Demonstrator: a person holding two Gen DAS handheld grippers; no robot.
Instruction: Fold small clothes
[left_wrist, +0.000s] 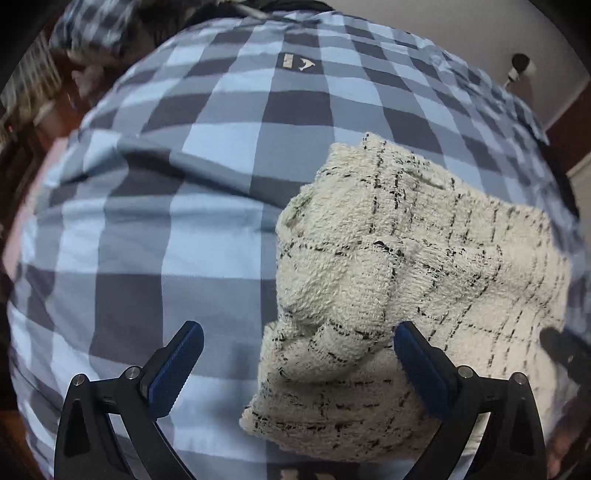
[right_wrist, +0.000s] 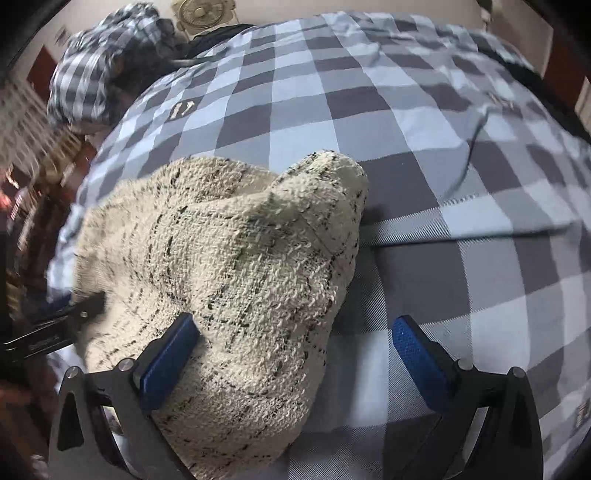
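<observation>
Lying bunched on the checked bedsheet (left_wrist: 147, 221) is a cream towel (left_wrist: 388, 266) with thin dark grid lines. Left gripper (left_wrist: 295, 365) spread wide, gripping nothing; towel's lower edge sits between its blue pads (left_wrist: 177, 365). Right gripper (right_wrist: 295, 362) also wide open, holding nothing, its left pad against the towel (right_wrist: 240, 280). Crumpled checked cloth (right_wrist: 96, 70) lies beyond the towel.

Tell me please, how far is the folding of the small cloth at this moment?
Done: the cream cloth looks already doubled into a thick, lumpy bundle on the checked bedsheet. In hand: nothing is clamped; the left tongs and right tongs are both open beside the bundle. Left: probably flattening it and squaring its uneven edges. A checked heap lies farther back; whether it needs folding I cannot tell.
</observation>
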